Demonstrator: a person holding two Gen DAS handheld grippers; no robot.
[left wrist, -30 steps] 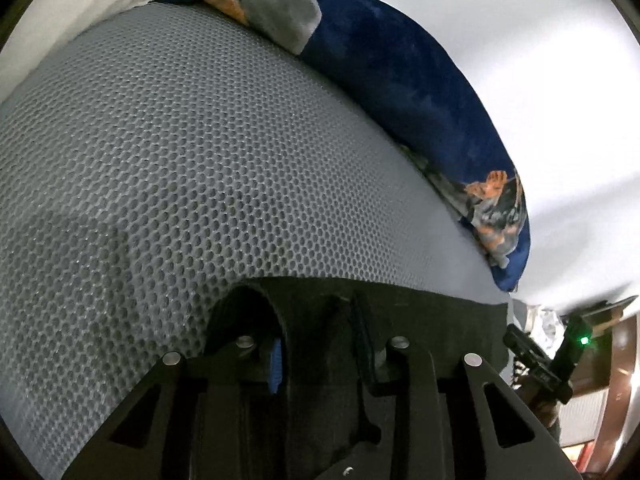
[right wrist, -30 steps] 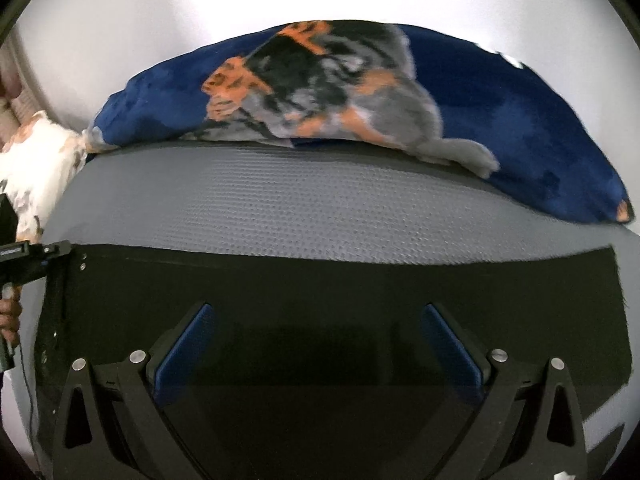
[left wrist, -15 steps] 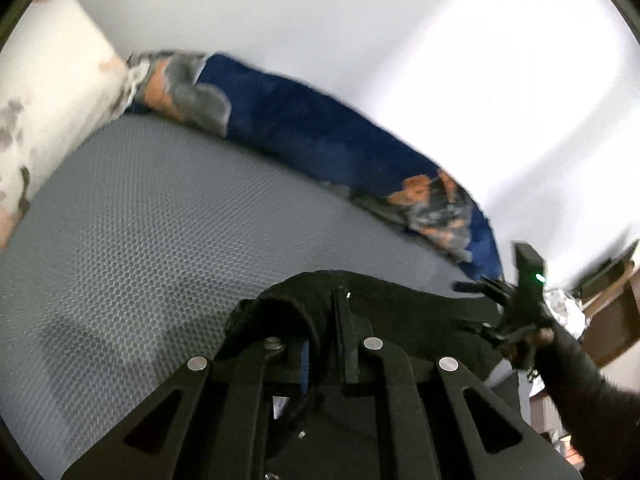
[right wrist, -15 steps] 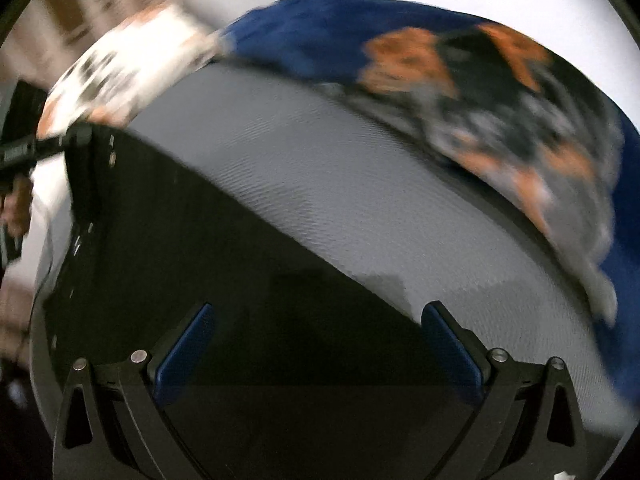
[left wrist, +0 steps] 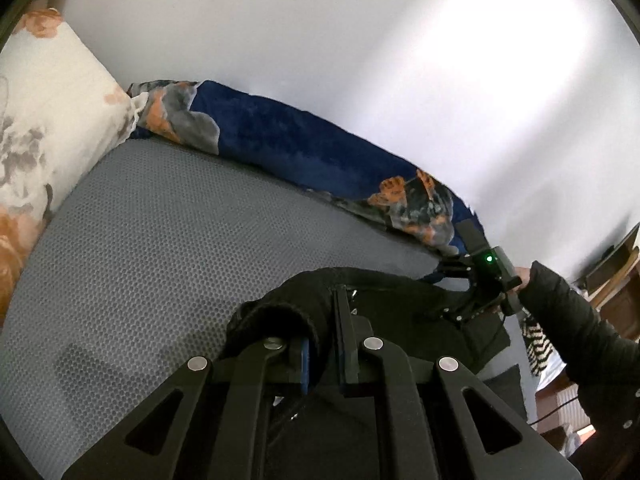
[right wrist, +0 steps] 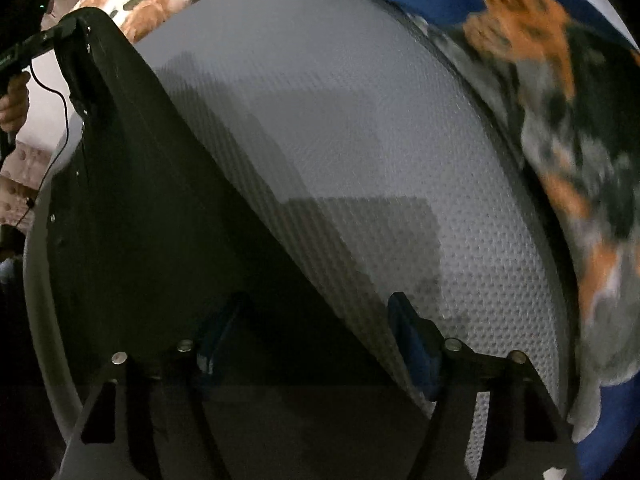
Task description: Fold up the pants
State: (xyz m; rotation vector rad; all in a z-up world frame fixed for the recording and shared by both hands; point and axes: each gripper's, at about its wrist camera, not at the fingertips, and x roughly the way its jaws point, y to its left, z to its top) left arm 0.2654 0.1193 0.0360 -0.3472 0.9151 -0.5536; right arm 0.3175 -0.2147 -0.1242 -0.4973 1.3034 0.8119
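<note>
The black pants [right wrist: 140, 200] lie on the grey mesh mattress [right wrist: 360, 160]. My left gripper [left wrist: 324, 332] is shut on a bunched fold of the pants [left wrist: 280, 304] and holds it raised off the mattress. It also shows at the top left of the right wrist view as the left gripper [right wrist: 68, 32], with the cloth hanging from it. My right gripper [right wrist: 316, 340] points steeply down over the pants' slanting edge. Its jaws are closing, the cloth edge lies between the blue pads [right wrist: 412, 344], and they do not press on it. From the left wrist, the right gripper [left wrist: 460, 312] is seen held by a black sleeve [left wrist: 580, 328].
A blue blanket with orange and grey print [left wrist: 304, 148] lies along the white wall [left wrist: 360, 60] behind the mattress. A floral pillow [left wrist: 44, 112] sits at the left end. Wooden furniture [left wrist: 616, 280] stands beyond the bed's right end.
My left gripper closed on the pants and rose with the fold. The right gripper rolled, tipped downward over the pants' edge, and its jaws narrowed.
</note>
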